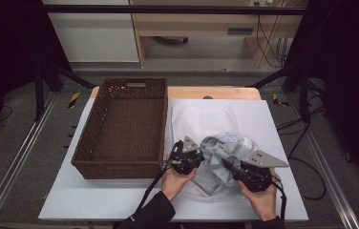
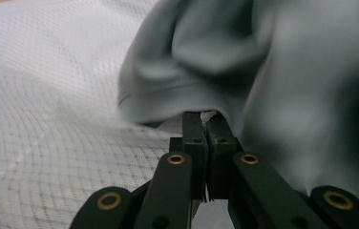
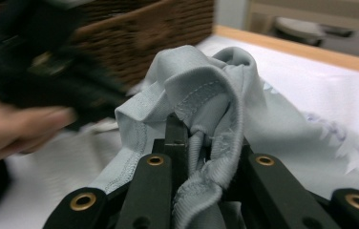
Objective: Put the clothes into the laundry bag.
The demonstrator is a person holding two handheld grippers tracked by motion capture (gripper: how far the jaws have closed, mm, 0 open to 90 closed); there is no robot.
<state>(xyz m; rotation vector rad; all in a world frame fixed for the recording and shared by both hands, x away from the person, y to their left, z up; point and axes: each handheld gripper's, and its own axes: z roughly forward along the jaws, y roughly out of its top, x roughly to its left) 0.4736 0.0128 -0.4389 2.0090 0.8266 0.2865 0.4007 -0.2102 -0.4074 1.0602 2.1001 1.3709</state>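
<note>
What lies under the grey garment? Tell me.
Under the grey garment, a white mesh cloth is spread on the white table. What the bunched garment itself covers is hidden. Left gripper and right gripper pinch its fabric.

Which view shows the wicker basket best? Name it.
The high view: the whole wicker basket sits left of the grey garment, inside visible. The right gripper view catches a blurred side wall behind the garment.

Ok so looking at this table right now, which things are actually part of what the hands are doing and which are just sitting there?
In use:
- grey garment, bunched up between both hands
- left tongs, closed on its edge
- right tongs, closed on a gathered fold

Sitting by:
- brown wicker basket, nothing in it, left of the garment
- white mesh cloth spread under the garment
- white table top
</note>
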